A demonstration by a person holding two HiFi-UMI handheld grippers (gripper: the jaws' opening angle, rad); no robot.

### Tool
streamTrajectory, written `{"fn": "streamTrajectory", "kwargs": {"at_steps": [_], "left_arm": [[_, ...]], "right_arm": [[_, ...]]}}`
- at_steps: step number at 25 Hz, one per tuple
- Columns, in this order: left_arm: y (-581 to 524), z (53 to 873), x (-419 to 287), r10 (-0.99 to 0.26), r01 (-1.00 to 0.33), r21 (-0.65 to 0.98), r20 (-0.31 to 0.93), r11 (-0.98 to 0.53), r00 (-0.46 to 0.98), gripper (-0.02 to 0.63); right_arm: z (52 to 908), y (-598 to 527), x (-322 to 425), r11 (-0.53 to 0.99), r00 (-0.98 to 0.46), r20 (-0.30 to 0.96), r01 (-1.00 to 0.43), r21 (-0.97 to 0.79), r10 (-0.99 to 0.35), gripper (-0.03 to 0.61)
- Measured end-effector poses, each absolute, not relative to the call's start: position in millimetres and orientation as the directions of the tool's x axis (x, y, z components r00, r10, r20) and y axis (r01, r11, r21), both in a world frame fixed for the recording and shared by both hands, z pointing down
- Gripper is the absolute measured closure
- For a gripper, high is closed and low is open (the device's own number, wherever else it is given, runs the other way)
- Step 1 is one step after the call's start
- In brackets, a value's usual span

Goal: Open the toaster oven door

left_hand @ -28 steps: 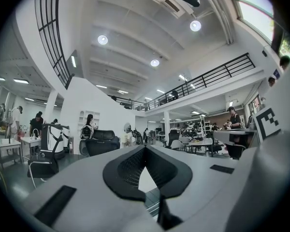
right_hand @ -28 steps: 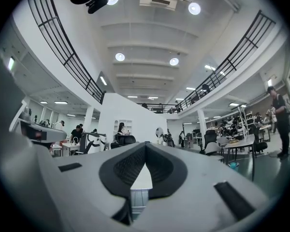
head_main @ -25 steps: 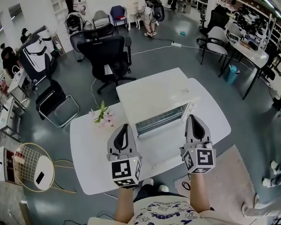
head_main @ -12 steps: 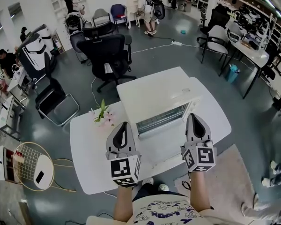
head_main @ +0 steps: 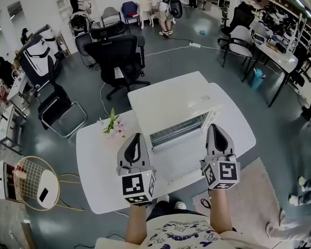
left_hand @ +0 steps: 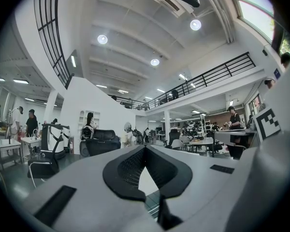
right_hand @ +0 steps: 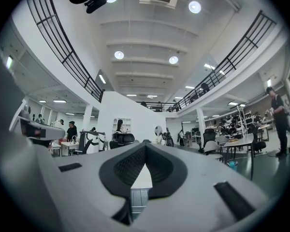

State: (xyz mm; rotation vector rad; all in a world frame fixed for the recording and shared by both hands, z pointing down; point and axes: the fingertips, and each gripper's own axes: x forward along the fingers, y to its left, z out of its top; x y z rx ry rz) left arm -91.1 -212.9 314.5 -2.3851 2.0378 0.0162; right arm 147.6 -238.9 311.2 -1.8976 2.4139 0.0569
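Note:
A white toaster oven (head_main: 168, 102) stands on the white table (head_main: 96, 173), its glass door (head_main: 177, 130) facing me and shut. My left gripper (head_main: 137, 136) hovers in front of the oven's left front corner, jaws shut and empty. My right gripper (head_main: 215, 127) hovers by the oven's right front corner, also shut with nothing held. In the left gripper view the black pads (left_hand: 123, 170) meet at their tips, and a sliver of the oven (left_hand: 146, 185) shows between them. The right gripper view shows the same: pads (right_hand: 121, 170) closed, oven (right_hand: 137, 185) behind.
A small pink flower bunch (head_main: 113, 124) lies on the table left of the oven. Black office chairs (head_main: 119, 61) stand behind the table, and a round wire side table (head_main: 35, 183) at the left. A pale rug (head_main: 249, 201) lies at the right. People stand far back.
The head view has shifted a little; both grippers keep their places in front of the oven, still shut.

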Motion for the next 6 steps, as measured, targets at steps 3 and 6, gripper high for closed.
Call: {"fn": "streamTrajectory", "kwargs": {"at_steps": [3, 6], "left_arm": [[-216, 320, -95, -0.988, -0.988, 0.003, -0.013, -0.155, 0.155, 0.611], [-217, 327, -98, -0.988, -0.988, 0.004, -0.016, -0.155, 0.155, 0.611]], "right_arm": [[317, -241, 145, 0.23, -0.229, -0.079, -0.973, -0.01, -0.97, 0.583], [324, -242, 142, 0.227, -0.226, -0.081, -0.974, -0.007, -0.971, 0.583]]}}
